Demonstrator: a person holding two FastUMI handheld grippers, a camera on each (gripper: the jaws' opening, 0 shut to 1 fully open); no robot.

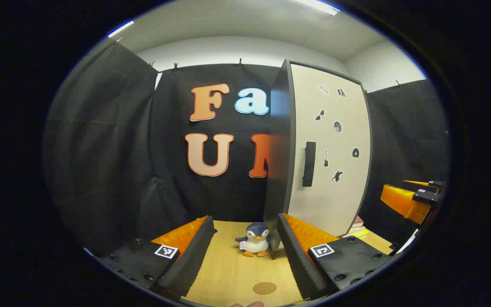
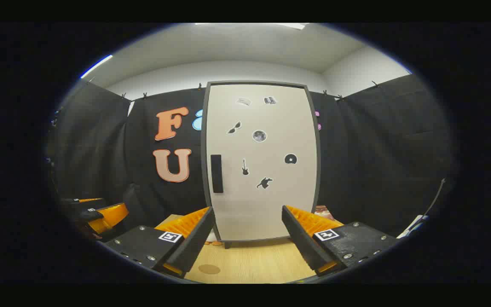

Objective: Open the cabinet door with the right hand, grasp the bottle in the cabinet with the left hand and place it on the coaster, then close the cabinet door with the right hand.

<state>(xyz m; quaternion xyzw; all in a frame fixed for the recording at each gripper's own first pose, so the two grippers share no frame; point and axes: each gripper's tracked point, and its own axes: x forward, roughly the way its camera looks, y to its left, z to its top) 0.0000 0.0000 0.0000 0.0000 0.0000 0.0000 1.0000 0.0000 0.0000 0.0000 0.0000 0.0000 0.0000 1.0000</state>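
Note:
The cabinet [image 1: 279,140] stands on the wooden table [image 1: 228,273], and its white door [image 1: 335,140] with a black handle [image 1: 309,164] is closed, hiding the inside. In the right gripper view the door [image 2: 271,204] faces me straight on, with the handle [image 2: 216,173] at its left edge. A round brown coaster [image 1: 264,288] lies on the table between my left fingers, and the coaster [image 2: 209,269] sits low left in the right gripper view. My left gripper [image 1: 245,219] is open and holds nothing. My right gripper [image 2: 248,211] is open in front of the door, short of it.
A small penguin plush [image 1: 256,239] sits beside the cabinet's left corner. Books [image 1: 356,226] lie at the cabinet's right foot. The right gripper [image 1: 416,198] shows far right in the left gripper view. The left gripper [image 2: 100,213] shows far left in the right gripper view.

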